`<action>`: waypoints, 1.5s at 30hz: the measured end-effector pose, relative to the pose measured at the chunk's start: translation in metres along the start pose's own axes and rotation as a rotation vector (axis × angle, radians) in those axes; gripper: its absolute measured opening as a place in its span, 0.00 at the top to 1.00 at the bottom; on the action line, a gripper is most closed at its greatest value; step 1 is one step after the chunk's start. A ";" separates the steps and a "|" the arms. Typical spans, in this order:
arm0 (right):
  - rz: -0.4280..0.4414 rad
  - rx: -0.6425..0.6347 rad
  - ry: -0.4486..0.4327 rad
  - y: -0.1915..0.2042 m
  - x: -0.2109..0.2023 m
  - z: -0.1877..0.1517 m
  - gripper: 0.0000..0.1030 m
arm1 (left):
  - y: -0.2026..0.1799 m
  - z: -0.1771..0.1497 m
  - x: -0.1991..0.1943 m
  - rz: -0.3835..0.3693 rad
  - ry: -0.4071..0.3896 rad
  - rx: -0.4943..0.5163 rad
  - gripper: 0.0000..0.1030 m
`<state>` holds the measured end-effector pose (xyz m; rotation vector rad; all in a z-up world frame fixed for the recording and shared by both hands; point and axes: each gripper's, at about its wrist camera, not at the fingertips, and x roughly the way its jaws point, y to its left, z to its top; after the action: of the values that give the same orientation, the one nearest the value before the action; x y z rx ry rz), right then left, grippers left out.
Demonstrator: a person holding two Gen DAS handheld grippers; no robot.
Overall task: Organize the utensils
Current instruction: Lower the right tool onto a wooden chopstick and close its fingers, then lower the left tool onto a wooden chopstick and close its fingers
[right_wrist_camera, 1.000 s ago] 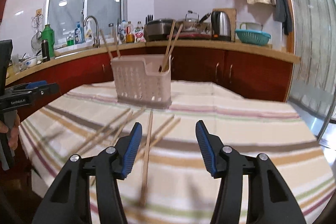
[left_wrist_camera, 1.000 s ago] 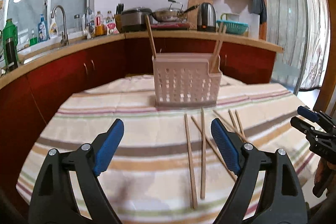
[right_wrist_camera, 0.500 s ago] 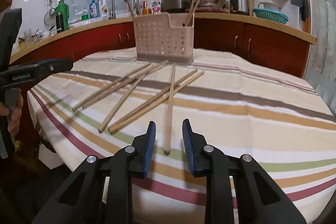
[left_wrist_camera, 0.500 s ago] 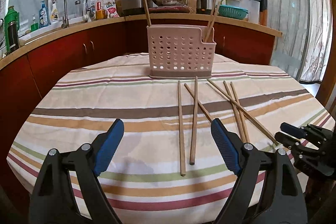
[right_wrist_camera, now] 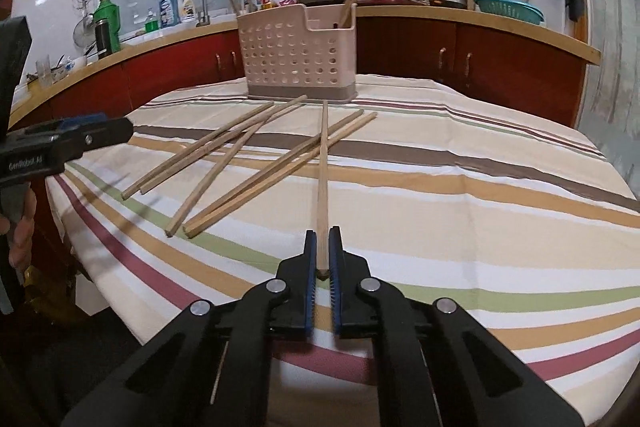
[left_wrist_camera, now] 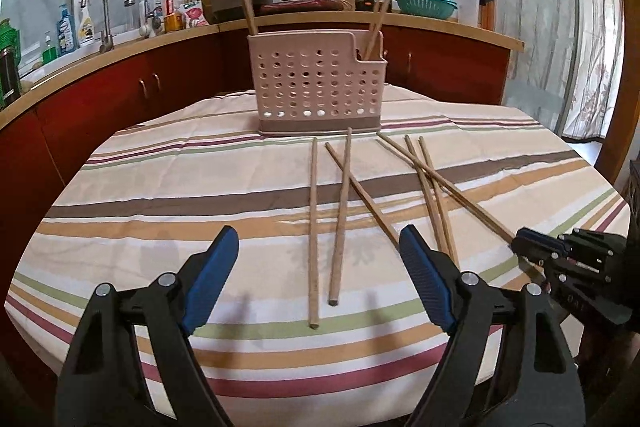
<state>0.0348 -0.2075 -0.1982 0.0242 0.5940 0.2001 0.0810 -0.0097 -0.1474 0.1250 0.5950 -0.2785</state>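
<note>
Left wrist view: the left gripper (left_wrist_camera: 318,261), jaws wide and narrowing, empty, hovers above two chopsticks (left_wrist_camera: 313,227). Right wrist view: the right gripper (right_wrist_camera: 322,247) pinches one chopstick (right_wrist_camera: 322,163) by its near end; lifted, it may pivot and slip.

Two hand-held grippers of black plastic, built like spring clamps. Left gripper (left_wrist_camera: 319,241): two broad black arms, hollowed with long triangular cut-outs, each tipped by a blue ribbed pad (left_wrist_camera: 212,277) and pinned with round silver rivets. Right gripper (right_wrist_camera: 322,251): same black frame, same silver rivets in two pairs, narrow blue pads with fine teeth along the inner edge. Seen from the side in the right wrist view, the left one shows a slim black beak with a blue strip on top, one small screw, and white lettering, "GenRobot", then characters too small to read. Fingers (right_wrist_camera: 18,229) at the left edge; no sleeve in view.
</note>
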 end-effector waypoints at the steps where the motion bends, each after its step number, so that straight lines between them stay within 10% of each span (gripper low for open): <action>1: -0.003 0.008 0.000 -0.003 -0.001 0.000 0.93 | -0.002 0.000 0.001 -0.004 0.004 0.004 0.26; 45: 0.033 0.096 -0.021 -0.027 -0.003 -0.006 0.93 | -0.015 -0.028 0.039 -0.064 0.164 0.001 0.67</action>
<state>0.0334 -0.2349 -0.2039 0.1294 0.5822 0.2032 0.0928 -0.0278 -0.1933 0.1310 0.7627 -0.3326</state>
